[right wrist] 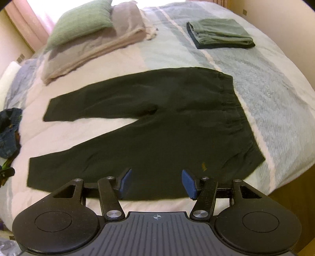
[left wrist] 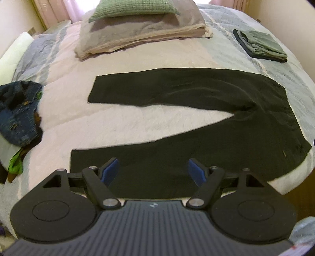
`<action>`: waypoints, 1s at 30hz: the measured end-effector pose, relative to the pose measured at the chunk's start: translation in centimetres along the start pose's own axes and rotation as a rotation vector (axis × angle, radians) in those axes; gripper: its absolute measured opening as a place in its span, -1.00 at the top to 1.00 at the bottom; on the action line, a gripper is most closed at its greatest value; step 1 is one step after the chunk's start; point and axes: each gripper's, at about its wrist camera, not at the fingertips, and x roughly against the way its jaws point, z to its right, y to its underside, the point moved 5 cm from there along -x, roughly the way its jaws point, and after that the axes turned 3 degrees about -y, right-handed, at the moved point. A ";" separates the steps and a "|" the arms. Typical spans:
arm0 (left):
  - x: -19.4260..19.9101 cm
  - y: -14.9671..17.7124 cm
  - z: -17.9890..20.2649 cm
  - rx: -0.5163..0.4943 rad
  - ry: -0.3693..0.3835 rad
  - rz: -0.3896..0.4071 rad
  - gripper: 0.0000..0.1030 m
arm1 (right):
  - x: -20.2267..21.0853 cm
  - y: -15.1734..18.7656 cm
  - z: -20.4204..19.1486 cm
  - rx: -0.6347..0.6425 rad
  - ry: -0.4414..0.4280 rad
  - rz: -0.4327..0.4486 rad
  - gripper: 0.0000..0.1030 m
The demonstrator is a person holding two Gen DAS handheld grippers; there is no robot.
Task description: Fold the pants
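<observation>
Left gripper (left wrist: 153,171) and right gripper (right wrist: 156,183): jaws spread wide, empty, over the near leg of the black fabric pants (left wrist: 206,122). Pants flat on the striped quilted bed cover (left wrist: 137,126), legs left, waistband right. Far right: folded green clothes stack (left wrist: 259,45). Far: green pillow (left wrist: 132,8).

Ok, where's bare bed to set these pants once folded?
Free: bedspread between the black pants and folded green stack; also the wedge between the legs. Crowded: left edge, denim heap, and blanket pile.
</observation>
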 end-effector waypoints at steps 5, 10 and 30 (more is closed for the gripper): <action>-4.5 -3.9 2.6 -0.013 0.010 -0.018 -0.45 | -4.0 -4.7 3.2 0.043 0.001 -0.059 -0.03; -10.3 -7.5 4.8 -0.078 0.043 -0.020 -0.45 | -9.4 -8.3 6.2 0.085 0.020 -0.140 -0.03; -34.7 -23.9 9.0 -0.608 0.175 0.213 0.00 | -27.6 -25.1 11.4 0.467 -0.036 0.042 -0.03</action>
